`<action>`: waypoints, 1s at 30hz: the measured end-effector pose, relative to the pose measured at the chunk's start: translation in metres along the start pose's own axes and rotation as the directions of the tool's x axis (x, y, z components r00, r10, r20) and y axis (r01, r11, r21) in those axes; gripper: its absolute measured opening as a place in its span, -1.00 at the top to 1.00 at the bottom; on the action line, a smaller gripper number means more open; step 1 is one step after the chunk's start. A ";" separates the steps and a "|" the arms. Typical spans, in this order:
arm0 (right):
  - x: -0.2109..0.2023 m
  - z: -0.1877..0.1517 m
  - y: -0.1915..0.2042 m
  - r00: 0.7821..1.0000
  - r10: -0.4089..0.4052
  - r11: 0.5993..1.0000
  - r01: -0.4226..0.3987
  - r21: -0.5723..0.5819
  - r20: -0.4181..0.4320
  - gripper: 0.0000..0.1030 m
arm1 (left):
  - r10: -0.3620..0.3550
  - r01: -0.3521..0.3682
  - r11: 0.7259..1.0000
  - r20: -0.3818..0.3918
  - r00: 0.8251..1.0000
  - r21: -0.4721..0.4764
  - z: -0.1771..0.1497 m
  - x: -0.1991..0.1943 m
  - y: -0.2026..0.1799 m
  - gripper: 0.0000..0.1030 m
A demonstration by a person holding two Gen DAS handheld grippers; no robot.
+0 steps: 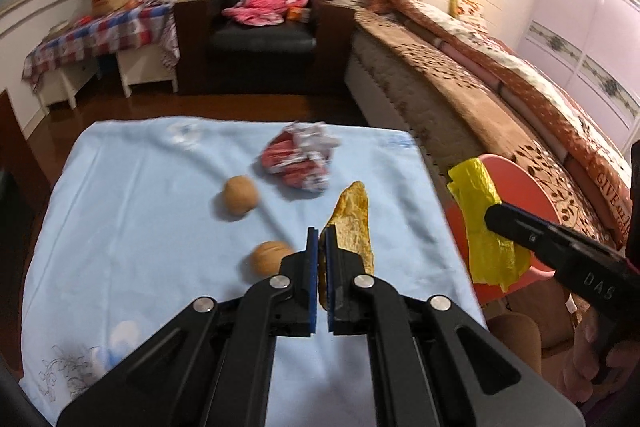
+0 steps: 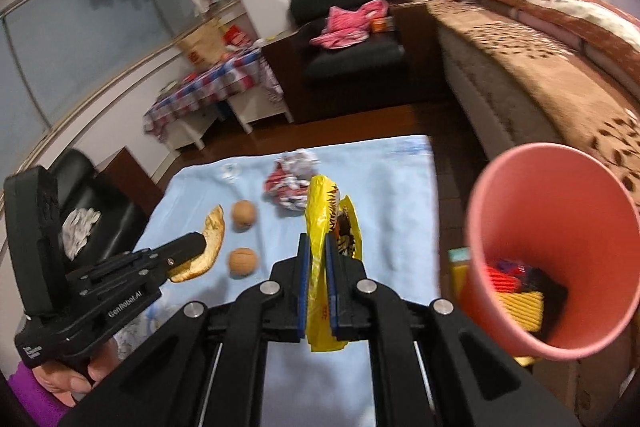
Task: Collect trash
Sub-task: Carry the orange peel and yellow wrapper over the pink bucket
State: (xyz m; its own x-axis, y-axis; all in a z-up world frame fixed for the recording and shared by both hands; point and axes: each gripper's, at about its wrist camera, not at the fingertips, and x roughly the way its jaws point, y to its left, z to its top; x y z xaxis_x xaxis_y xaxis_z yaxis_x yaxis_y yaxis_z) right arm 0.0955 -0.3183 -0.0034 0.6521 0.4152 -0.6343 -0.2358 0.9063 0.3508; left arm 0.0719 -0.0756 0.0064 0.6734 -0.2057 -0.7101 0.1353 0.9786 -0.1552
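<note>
My left gripper is clamped tight on a piece of peel, lifted clear of the table. My right gripper is pinched nearly closed on a yellow wrapper, also in the air. The pink bin sits just right of my right fingers, mouth tipped toward me, some trash already inside. To do this well, I reckon I carry each piece fully over the rim before letting go, one hand at a time, so nothing snags. Beyond my fingers, on the blue cloth: two round walnuts, then one crumpled red-and-white packet farther off. One bin, one peel, one wrapper.
</note>
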 end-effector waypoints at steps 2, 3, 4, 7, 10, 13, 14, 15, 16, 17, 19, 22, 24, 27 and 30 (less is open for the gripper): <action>-0.009 -0.002 -0.015 1.000 -0.020 1.000 0.020 0.021 0.013 0.87 | -0.006 0.005 1.000 0.003 1.000 0.024 0.003 0.003 -0.016 0.96; -0.013 -0.002 -0.022 0.999 -0.030 0.999 0.029 0.032 0.018 0.87 | -0.007 0.007 0.999 0.006 1.000 0.041 0.005 0.005 -0.026 0.96; -0.017 -0.003 -0.029 0.999 -0.041 0.998 0.040 0.043 0.024 0.87 | -0.009 0.009 0.999 0.007 1.000 0.051 0.006 0.006 -0.031 0.96; -0.026 -0.005 -0.048 0.997 -0.073 0.995 0.070 0.070 0.039 0.87 | -0.023 0.022 0.996 0.009 1.000 0.088 0.010 0.010 -0.056 0.96; -0.034 -0.007 -0.065 0.993 -0.106 0.990 0.100 0.098 0.052 0.87 | -0.035 0.034 0.992 0.006 0.999 0.121 0.012 0.015 -0.077 0.96; -0.039 -0.007 -0.080 0.990 -0.131 0.985 0.123 0.121 0.058 0.87 | -0.051 0.049 0.989 0.004 0.999 0.143 0.015 0.019 -0.093 0.96; -0.041 -0.008 -0.084 0.988 -0.140 0.983 0.131 0.128 0.059 0.87 | -0.057 0.056 0.987 0.003 0.998 0.151 0.016 0.021 -0.098 0.96; -0.043 -0.009 -0.089 0.987 -0.149 0.981 0.140 0.135 0.060 0.87 | -0.062 0.061 0.986 0.002 0.998 0.157 0.016 0.023 -0.104 0.96; -0.045 -0.010 -0.093 0.986 -0.156 0.979 0.147 0.141 0.061 0.86 | -0.070 0.069 0.984 0.000 0.998 0.164 0.017 0.026 -0.110 0.96; -0.046 -0.010 -0.098 0.984 -0.165 0.977 0.154 0.147 0.062 0.87 | -0.079 0.078 0.982 -0.002 0.997 0.171 0.018 0.029 -0.116 0.96; -0.048 -0.011 -0.105 0.982 -0.180 0.973 0.168 0.157 0.062 0.86 | -0.091 0.091 0.979 -0.009 0.996 0.184 0.019 0.034 -0.126 0.96; -0.047 -0.011 -0.117 0.978 -0.201 0.966 0.188 0.177 0.057 0.86 | -0.113 0.115 0.972 -0.022 0.993 0.204 0.019 0.042 -0.142 0.96; -0.046 -0.012 -0.126 0.975 -0.214 0.961 0.201 0.192 0.053 0.86 | -0.126 0.129 0.967 -0.029 0.992 0.218 0.019 0.048 -0.152 0.96; -0.045 -0.014 -0.138 0.973 -0.229 0.954 0.215 0.208 0.045 0.86 | -0.144 0.150 0.959 -0.044 0.989 0.239 0.019 0.059 -0.169 0.96; -0.042 -0.014 -0.147 0.969 -0.246 0.948 0.233 0.216 0.036 0.86 | -0.173 0.181 0.951 -0.054 0.984 0.249 0.019 0.068 -0.182 0.96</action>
State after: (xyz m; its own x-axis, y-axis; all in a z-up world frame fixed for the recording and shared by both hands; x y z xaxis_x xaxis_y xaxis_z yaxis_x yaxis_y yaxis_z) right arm 0.0925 -0.4682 -0.0383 0.7153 0.1762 -0.6762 0.0842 0.9389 0.3337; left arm 0.1072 -0.2676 -0.0004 0.6000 -0.3717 -0.7085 0.4314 0.8961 -0.1047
